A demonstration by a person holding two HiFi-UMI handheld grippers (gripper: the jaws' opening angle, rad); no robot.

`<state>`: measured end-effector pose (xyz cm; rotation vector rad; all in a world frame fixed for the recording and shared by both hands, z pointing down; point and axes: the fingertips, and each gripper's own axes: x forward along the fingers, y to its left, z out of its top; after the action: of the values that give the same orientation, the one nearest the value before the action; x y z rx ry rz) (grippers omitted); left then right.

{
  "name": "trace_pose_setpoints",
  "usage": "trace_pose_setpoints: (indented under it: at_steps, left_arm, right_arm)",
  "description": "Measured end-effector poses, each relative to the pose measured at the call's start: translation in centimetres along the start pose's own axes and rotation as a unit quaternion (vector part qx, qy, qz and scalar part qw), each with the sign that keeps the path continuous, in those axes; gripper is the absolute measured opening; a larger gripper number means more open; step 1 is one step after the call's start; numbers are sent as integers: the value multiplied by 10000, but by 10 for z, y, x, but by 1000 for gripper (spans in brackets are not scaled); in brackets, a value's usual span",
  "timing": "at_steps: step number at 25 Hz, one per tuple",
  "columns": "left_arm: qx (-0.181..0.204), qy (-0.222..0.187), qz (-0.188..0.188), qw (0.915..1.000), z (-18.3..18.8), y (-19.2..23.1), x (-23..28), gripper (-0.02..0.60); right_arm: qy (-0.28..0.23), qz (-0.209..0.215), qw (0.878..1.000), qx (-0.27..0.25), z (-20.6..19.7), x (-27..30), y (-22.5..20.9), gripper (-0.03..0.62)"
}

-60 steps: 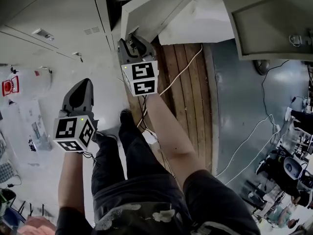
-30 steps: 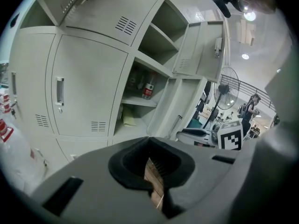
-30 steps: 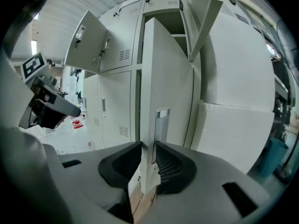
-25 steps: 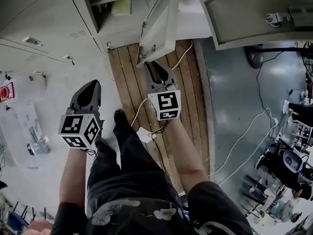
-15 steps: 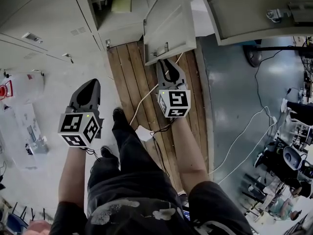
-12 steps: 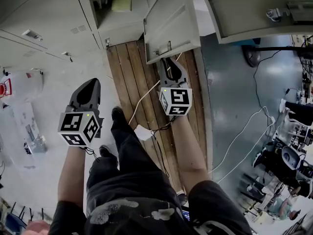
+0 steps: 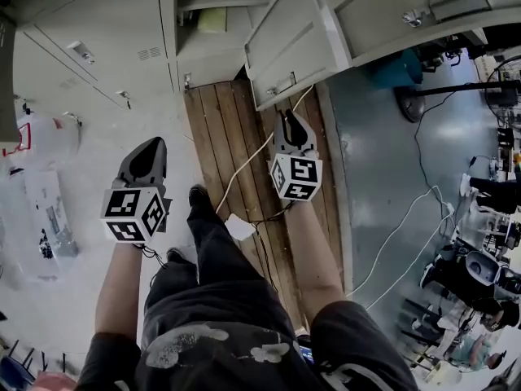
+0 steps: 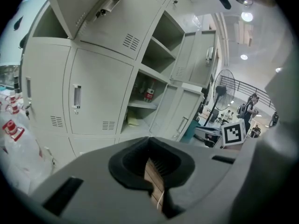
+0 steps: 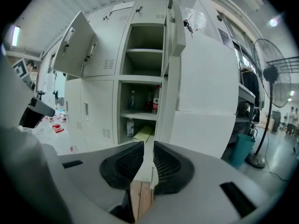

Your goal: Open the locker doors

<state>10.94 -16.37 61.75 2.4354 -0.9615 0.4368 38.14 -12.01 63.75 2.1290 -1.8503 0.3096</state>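
Note:
In the head view the grey locker door (image 7: 289,47) stands swung out over the wooden floor. My right gripper (image 7: 291,119) sits at its lower edge by the latch. The right gripper view has the door's thin edge (image 9: 161,92) running down between my right gripper's (image 9: 146,155) pads, which are shut on it. The compartment behind (image 7: 210,23) holds bottles (image 9: 154,101) and a yellow item (image 9: 142,134). To the left, my left gripper (image 7: 151,147) is shut and empty, pointing at the closed locker doors (image 8: 98,97), (image 8: 150,155).
A white cable (image 7: 244,165) crosses the wooden planks (image 7: 220,129) by the person's legs. An upper door (image 7: 407,10) hangs open at top right. Plastic bags (image 7: 32,186) lie at left. A fan (image 9: 273,73) and a teal bin (image 9: 238,148) stand to the right.
The locker door has swung further open to the right, and my right gripper has travelled right with its lower edge. My left gripper has shifted only a little.

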Motion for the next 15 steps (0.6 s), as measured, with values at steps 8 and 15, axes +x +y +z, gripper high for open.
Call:
trace_pose_setpoints:
  at_steps: [8, 15]
  left_arm:
    - [93, -380, 13, 9992, 15, 10, -85, 9]
    - [118, -860, 154, 9961, 28, 23, -174, 8]
  right_arm:
    - [-555, 131, 9980, 282, 61, -47, 61, 43]
    - [-999, 736, 9916, 377, 127, -92, 149, 29]
